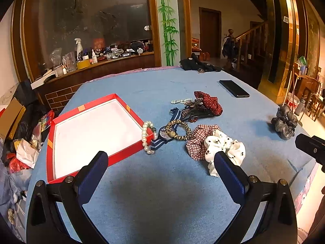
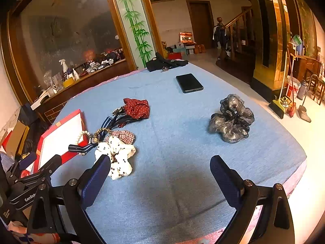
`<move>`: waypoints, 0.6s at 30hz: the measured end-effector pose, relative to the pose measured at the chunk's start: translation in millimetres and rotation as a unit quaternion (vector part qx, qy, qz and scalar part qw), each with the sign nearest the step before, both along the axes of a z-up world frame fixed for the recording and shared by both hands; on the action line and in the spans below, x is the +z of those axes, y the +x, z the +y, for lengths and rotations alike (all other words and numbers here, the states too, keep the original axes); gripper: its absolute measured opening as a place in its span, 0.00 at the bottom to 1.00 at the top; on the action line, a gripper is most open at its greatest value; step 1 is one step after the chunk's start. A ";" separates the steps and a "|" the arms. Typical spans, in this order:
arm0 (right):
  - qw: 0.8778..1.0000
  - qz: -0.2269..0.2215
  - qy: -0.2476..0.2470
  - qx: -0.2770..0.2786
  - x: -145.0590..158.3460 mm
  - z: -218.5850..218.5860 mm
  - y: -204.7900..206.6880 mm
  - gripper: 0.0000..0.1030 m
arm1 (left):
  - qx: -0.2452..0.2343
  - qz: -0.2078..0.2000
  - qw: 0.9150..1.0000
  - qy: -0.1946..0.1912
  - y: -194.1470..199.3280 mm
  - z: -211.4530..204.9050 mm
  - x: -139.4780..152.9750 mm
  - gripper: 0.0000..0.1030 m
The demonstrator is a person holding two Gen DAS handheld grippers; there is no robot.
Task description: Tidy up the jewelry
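Note:
A red box [image 1: 119, 157] with a white inside sits empty at the table's left; the same box [image 2: 43, 142] shows in the right wrist view. A pearl bracelet [image 1: 146, 137] hangs over its right corner. Beside it lie a blue-strapped watch [image 1: 165, 135], a leopard-print band [image 1: 179, 130], a checked scrunchie [image 1: 198, 140], a white spotted scrunchie [image 1: 223, 146], a red dotted scrunchie [image 1: 209, 102] and dark hair clips [image 1: 195, 109]. A grey scrunchie [image 2: 231, 119] lies apart on the right. My left gripper [image 1: 160, 160] and right gripper [image 2: 160, 164] are both open above the cloth, holding nothing.
A black phone [image 2: 189, 82] lies farther back on the blue tablecloth [image 2: 172, 142], with dark clothing and keys [image 2: 165, 62] at the far edge. Bags and cartons [image 1: 18, 134] crowd the floor left of the table. A cluttered counter [image 1: 95, 61] stands behind.

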State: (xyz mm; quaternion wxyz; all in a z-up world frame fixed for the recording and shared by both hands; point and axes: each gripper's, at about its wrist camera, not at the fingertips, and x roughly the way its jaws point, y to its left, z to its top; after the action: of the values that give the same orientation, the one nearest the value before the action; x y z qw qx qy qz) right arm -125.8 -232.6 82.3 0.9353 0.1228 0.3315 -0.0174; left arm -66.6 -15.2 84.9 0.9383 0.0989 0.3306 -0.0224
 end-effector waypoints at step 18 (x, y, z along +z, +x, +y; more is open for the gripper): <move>1.000 0.012 0.001 0.001 -5.8 0.7 6.3 0.97 | -0.001 0.004 1.000 -0.021 1.6 6.7 -8.4 1.00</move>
State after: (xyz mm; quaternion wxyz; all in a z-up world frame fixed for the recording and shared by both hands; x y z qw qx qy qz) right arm -119.6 -231.8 76.5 0.9310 0.1229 0.3431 -0.0176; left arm -65.1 -8.5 76.4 0.9388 0.0797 0.3338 -0.0309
